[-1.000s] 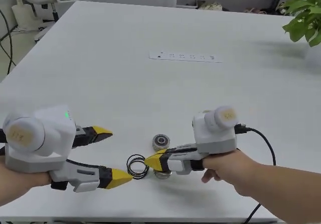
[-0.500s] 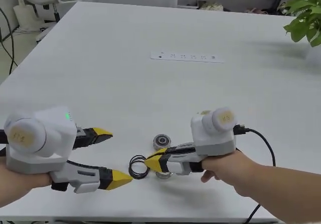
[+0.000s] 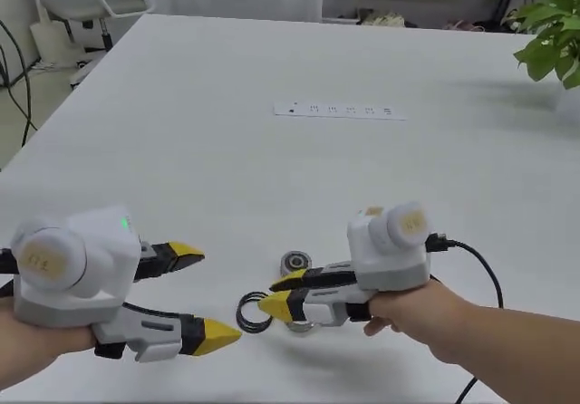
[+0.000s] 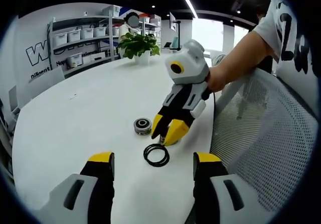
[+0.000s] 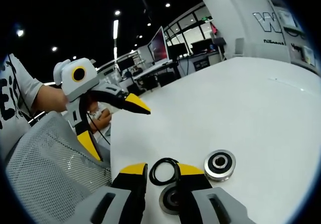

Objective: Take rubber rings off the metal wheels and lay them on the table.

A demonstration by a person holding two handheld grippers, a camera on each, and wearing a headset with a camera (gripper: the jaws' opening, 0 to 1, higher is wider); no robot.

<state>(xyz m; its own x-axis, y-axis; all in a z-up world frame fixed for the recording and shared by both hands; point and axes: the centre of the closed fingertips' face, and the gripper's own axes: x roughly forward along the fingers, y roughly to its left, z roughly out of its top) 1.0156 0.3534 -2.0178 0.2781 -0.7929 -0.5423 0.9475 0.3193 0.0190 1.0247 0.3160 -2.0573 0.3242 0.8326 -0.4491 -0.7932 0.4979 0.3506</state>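
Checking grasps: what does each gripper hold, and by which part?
The right gripper appears to pinch a metal wheel by its rim; the left gripper holds nothing.

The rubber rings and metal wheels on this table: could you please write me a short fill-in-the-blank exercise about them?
The rubber rings lying on the table are ___ in colour.
The jaws of the left gripper stand ___.
The metal wheels on the table number ___.
Missing words: black; open; two.
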